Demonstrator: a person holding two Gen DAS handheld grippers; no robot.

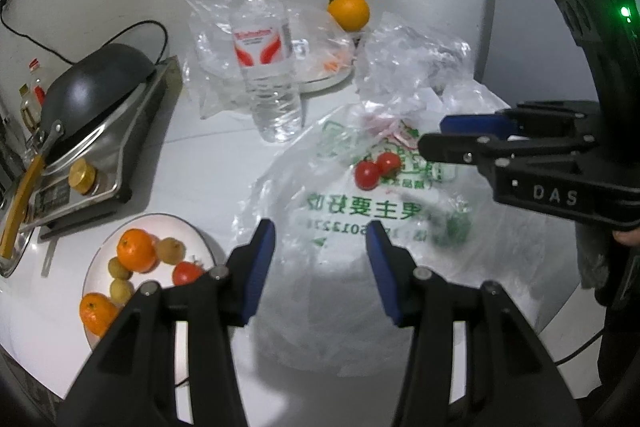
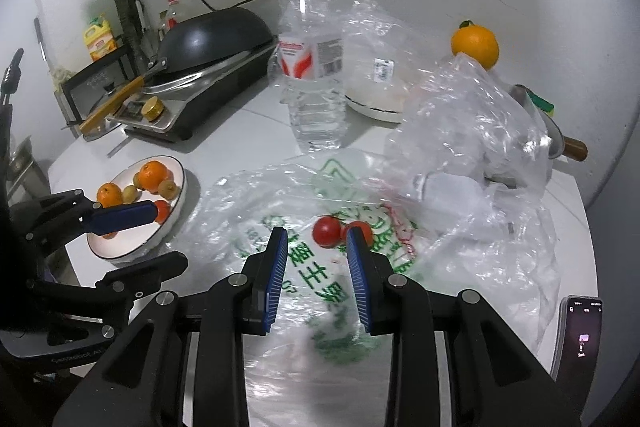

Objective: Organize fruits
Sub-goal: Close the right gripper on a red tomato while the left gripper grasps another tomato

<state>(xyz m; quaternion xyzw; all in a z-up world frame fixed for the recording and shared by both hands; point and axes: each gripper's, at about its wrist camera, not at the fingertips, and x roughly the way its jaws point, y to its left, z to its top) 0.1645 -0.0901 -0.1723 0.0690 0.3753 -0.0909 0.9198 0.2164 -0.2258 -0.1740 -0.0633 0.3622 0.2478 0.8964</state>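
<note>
Two round red tomatoes [image 1: 378,169] lie side by side on the flat printed plastic bag [image 1: 360,211], the pair running left-right. Both the left claw [image 1: 322,235] and the right claw [image 2: 317,243] hang above, parted and empty. A plate [image 2: 176,163] of oranges sits left.

Two small red tomatoes [image 2: 336,230] sat on the printed clear plastic bag [image 2: 280,227] just ahead of the right gripper [image 2: 316,239]; the white fruit plate [image 2: 176,203] lay off to its left, the clear water bottle [image 2: 314,67] stood farther ahead.

Home kitchen: wok [image 2: 216,31] on stove [image 2: 192,99], oil bottle [image 2: 99,39].
</note>
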